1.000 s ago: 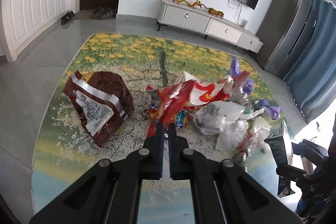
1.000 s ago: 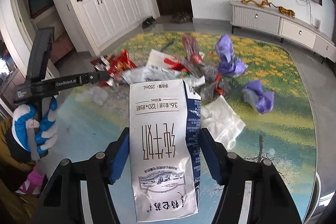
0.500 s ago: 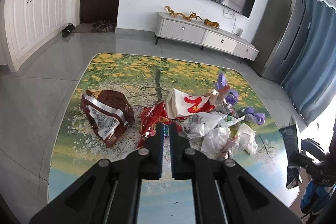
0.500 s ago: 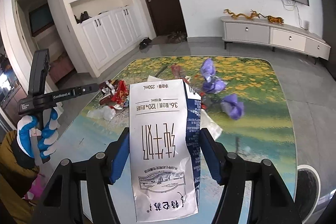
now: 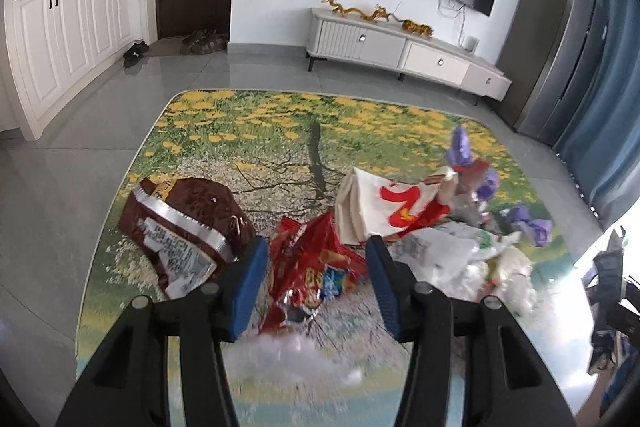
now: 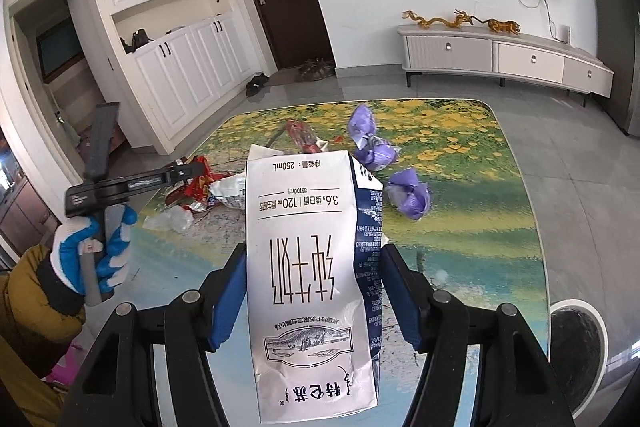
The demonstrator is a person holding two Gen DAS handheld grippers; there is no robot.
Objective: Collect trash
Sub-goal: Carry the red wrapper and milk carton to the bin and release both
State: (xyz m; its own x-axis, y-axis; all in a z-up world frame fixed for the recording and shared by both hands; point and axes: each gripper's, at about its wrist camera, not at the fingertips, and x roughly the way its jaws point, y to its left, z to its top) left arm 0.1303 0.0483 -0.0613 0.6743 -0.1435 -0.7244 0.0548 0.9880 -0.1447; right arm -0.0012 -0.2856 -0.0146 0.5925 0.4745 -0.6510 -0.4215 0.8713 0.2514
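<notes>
A pile of trash lies on a table with a flower-print top [image 5: 256, 131]. In the left wrist view my left gripper [image 5: 314, 269] is open above a crumpled red snack wrapper [image 5: 316, 267], with a blurred clear plastic scrap [image 5: 296, 351] below it. A brown bag [image 5: 184, 231] lies to the left, a white and red bag [image 5: 392, 207] and white plastic bags [image 5: 452, 259] to the right. My right gripper [image 6: 312, 263] is shut on a white 250 mL milk carton [image 6: 308, 267] held above the table. The left gripper also shows in the right wrist view [image 6: 184, 173].
Purple wrappers [image 6: 410, 197] lie on the right of the table. A round bin [image 6: 576, 343] stands on the floor at the table's near right corner. A TV cabinet [image 5: 404, 47] and white cupboards [image 5: 68, 31] line the walls.
My left gripper has opened and sits over the red wrapper; a clear scrap now shows below it. Both grippers have risen and pulled back. The milk carton stays gripped.
</notes>
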